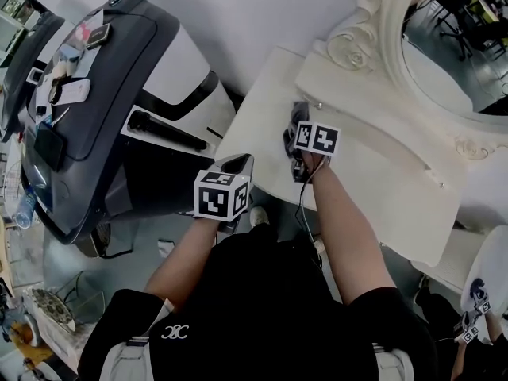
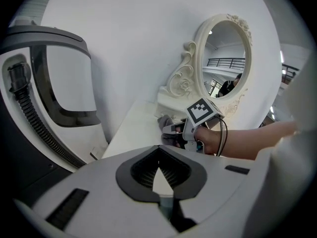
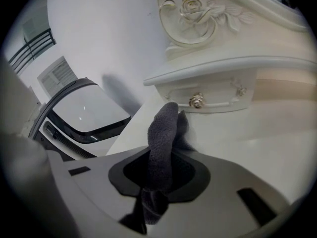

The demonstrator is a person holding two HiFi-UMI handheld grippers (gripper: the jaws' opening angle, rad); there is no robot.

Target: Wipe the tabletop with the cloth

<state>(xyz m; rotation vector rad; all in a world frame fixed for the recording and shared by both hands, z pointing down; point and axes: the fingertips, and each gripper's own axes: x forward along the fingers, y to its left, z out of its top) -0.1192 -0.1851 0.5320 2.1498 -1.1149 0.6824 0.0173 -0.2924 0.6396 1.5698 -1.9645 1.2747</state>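
Grey cloth (image 3: 162, 133): pinched in right tool (image 3: 159, 180), resting on desk (image 3: 277, 148) just before the drawer (image 3: 208, 99). Left tool (image 2: 159, 177): pressed together, empty. Step, as judged: wiping; next calls for sweeping away from the drawer.

The cloth (image 3: 161, 148) is dark grey and nubbly, bunched into a thick upright fold. Its lower part is pinched between the 2 jaws of the right gripper (image 3: 153, 192), and the free end rises past them and flops forward, its tip touching the tabletop (image 3: 257, 143). The tabletop is a smooth, cream-white, glossy slab. The cloth sits near its back, just in front of the small raised drawer unit. From overhead, the cloth (image 1: 299, 119) shows as a small dark wad on the pale surface (image 1: 258, 109), toward its left part.
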